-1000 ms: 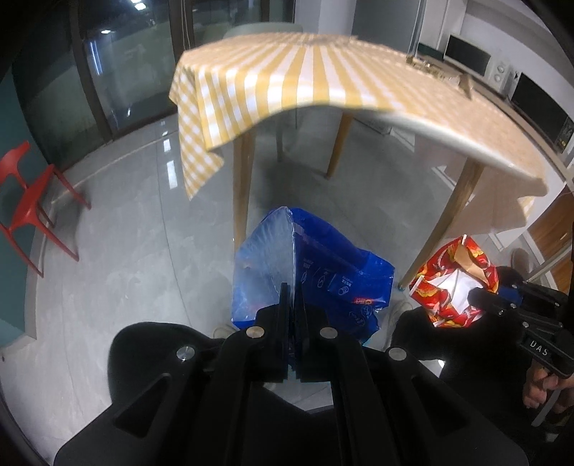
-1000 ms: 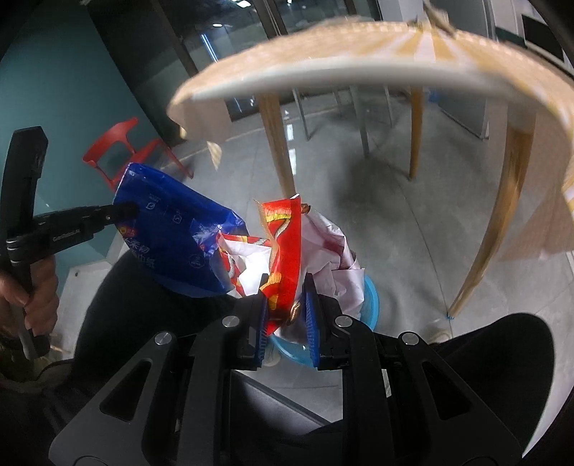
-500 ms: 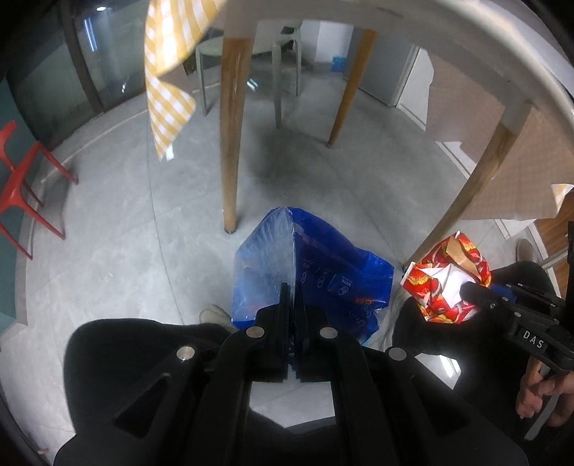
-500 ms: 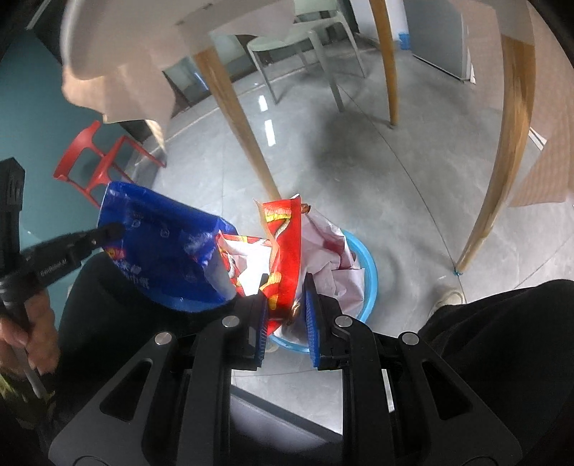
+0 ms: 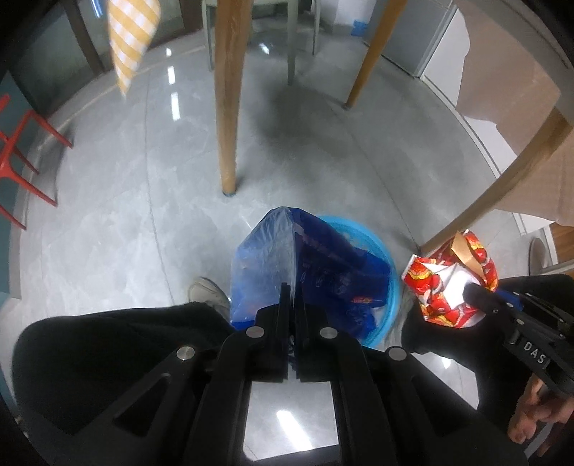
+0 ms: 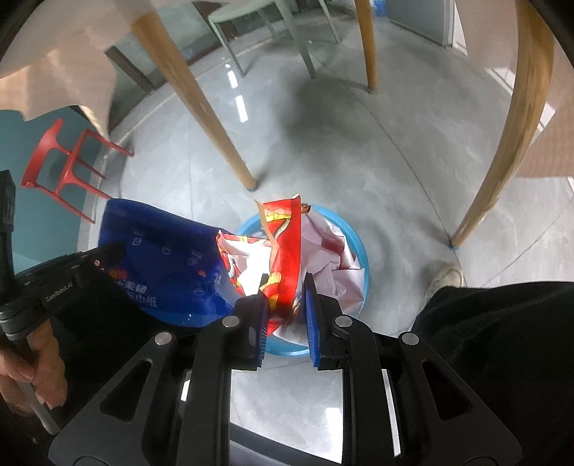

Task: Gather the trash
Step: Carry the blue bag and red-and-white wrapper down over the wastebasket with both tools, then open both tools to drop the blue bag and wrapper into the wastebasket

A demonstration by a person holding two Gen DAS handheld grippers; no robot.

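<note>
My left gripper (image 5: 295,292) is shut on a blue plastic wrapper (image 5: 272,258), which hangs over a round blue bin (image 5: 389,290) on the floor. In the right wrist view the same blue wrapper (image 6: 161,261) shows at the left, held by the left gripper (image 6: 107,252). My right gripper (image 6: 287,290) is shut on a crumpled red and white snack bag (image 6: 287,243) just above the blue bin (image 6: 358,251). That red bag (image 5: 445,286) and the right gripper (image 5: 477,297) appear to the right of the bin in the left wrist view.
Wooden table legs (image 5: 227,93) (image 6: 502,143) stand on the grey floor around the bin. A red chair (image 6: 68,161) is at the left. A person's black trousers (image 6: 502,340) and shoes (image 5: 208,292) (image 6: 445,277) flank the bin. A checked tablecloth (image 5: 132,32) hangs down.
Both grippers have sunk below the tabletop toward the floor with their wrappers. The blue bin now shows beneath the blue wrapper in the left wrist view.
</note>
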